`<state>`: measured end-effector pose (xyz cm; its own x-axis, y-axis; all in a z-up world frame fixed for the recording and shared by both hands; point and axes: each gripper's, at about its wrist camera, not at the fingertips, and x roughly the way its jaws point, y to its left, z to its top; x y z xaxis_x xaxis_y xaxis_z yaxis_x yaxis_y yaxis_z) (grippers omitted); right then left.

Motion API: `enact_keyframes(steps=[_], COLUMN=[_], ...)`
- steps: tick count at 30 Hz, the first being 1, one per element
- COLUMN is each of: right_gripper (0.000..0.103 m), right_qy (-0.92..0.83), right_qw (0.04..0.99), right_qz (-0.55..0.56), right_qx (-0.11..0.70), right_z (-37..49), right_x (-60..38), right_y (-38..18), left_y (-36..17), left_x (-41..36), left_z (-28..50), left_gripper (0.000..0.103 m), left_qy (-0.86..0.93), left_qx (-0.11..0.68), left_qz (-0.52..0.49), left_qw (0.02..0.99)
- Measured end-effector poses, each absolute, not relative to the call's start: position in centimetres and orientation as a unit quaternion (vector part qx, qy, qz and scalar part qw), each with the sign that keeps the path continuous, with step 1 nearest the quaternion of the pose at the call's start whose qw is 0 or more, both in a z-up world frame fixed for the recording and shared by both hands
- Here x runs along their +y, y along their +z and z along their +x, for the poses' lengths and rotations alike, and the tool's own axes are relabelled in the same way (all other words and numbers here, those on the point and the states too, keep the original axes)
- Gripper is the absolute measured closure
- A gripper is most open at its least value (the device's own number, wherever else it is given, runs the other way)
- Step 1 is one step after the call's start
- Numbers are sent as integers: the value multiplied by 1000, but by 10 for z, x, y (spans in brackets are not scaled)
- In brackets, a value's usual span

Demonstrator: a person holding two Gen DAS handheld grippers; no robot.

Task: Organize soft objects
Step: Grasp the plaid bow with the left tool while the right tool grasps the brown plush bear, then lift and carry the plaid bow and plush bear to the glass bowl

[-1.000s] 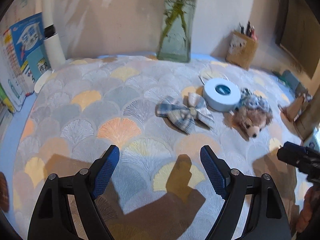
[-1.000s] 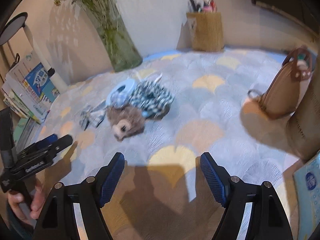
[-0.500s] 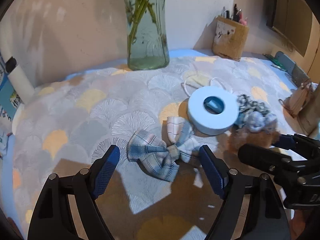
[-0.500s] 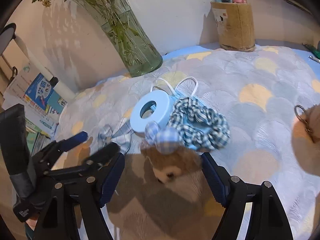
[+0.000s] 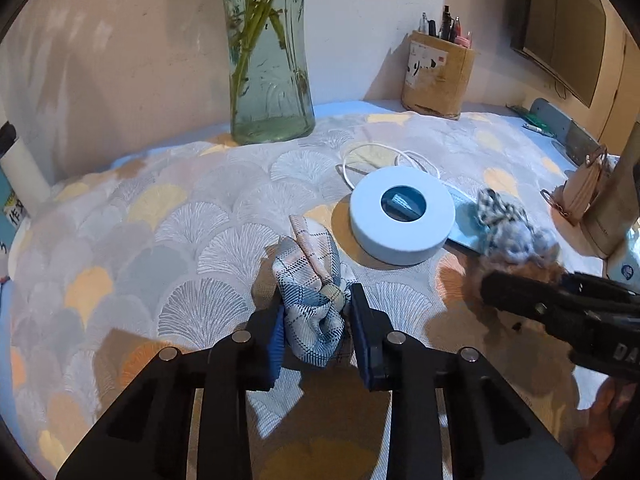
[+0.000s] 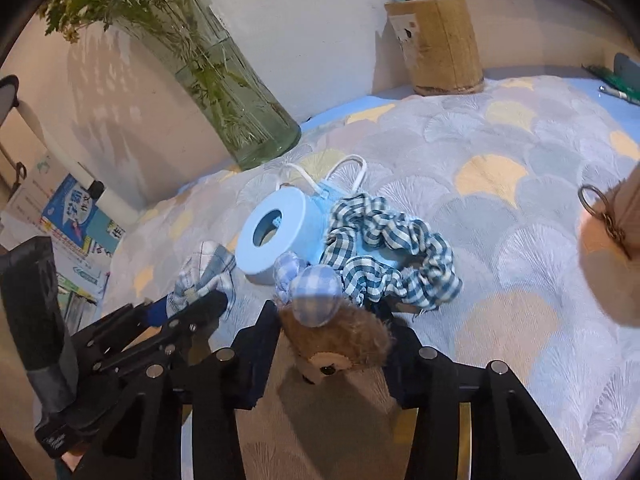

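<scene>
A blue-and-cream plaid bow [image 5: 312,300] is bunched up between the blue pads of my left gripper [image 5: 318,320]. The jaws are closing and press on it from both sides. In the right wrist view the same bow [image 6: 204,268] pokes out past that gripper's tips. A brown plush bear [image 6: 336,340] with a blue checked cap lies face toward the camera between the fingers of my right gripper [image 6: 332,348]. Those jaws are closing too, and both pads touch its head. A blue gingham scrunchie [image 6: 392,252] lies just behind the bear on the patterned cloth [image 6: 500,200].
A pale blue round roll [image 5: 402,220] sits on a blue face mask [image 6: 324,200] behind the bow. A glass vase [image 5: 268,60] with stems and a pen holder [image 5: 438,76] stand by the wall. A tan bag [image 6: 624,240] is at the right, books [image 6: 72,216] at the left.
Both grippers moved forward to the soft things. The left one closed around the plaid bow and crumpled it. The right one narrowed onto the plush bear's head.
</scene>
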<state>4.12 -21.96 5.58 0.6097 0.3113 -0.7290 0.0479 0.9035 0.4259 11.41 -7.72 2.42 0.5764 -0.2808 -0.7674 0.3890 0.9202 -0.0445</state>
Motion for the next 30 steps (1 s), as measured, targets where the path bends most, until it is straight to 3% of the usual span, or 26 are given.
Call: enact_keyframes(steps=[8, 15, 16, 19, 25, 30], right_gripper=[56, 56, 54, 24, 23, 23], right_qy=[124, 185, 203, 212, 222, 196], right_qw=[889, 866, 861, 860, 851, 886], right_qz=[135, 84, 85, 63, 89, 38], right_qx=[420, 457, 458, 460, 468, 419], right_z=[7, -22, -28, -47, -59, -64], right_x=[-208, -207, -209, -212, -215, -202], right_y=[74, 60, 61, 63, 70, 99], left_y=[33, 36, 36, 35, 35, 35], left_x=[-64, -58, -57, -58, -61, -61], left_z=[107, 104, 104, 104, 102, 102], left_gripper=[77, 77, 77, 77, 77, 77], left_qy=[-205, -214, -215, -220, -220, -223], left_qx=[387, 377, 377, 379, 376, 377], left_qz=[29, 9, 8, 6, 18, 19], left_qw=[898, 901, 901, 899, 900, 899])
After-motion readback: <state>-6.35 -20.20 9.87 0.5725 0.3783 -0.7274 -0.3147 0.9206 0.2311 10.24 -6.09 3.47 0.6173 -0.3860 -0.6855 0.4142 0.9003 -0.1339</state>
